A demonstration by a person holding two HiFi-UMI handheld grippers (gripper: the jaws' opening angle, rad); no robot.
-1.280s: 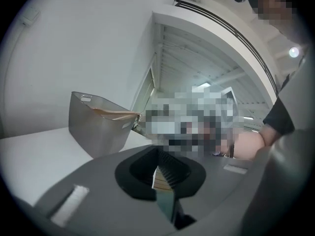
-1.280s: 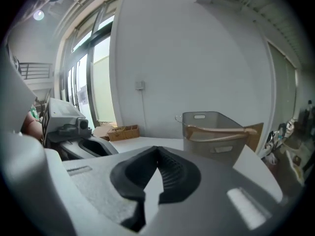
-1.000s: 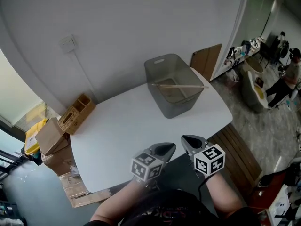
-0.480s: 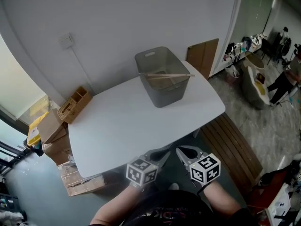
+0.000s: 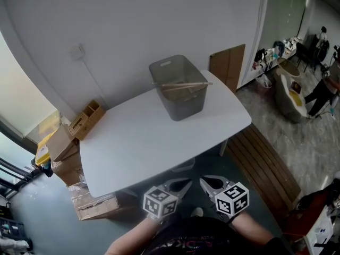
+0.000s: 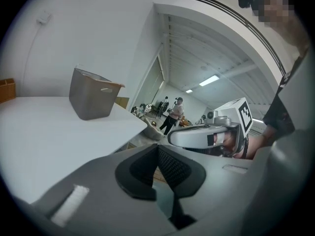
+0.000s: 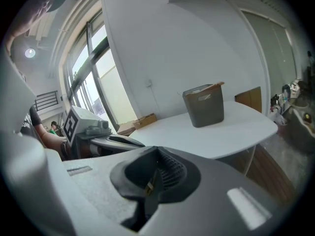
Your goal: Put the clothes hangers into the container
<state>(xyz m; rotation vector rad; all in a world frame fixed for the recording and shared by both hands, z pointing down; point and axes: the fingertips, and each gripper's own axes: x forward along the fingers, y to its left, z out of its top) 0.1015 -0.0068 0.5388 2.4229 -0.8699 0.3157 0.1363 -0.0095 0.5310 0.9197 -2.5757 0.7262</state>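
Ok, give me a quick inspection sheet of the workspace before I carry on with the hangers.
Surface: white table, bare apart from the container.
Job's things: grey container at the far edge; wooden hanger resting across its rim. No hanger seen outside it.
Clutter: wooden box and cardboard boxes beside the table at left.
Grippers: left gripper and right gripper both shut, empty, short of the table's near edge.
Cables: cord running down the wall from a socket.
Surroundings: board leaning on the wall; people far right.
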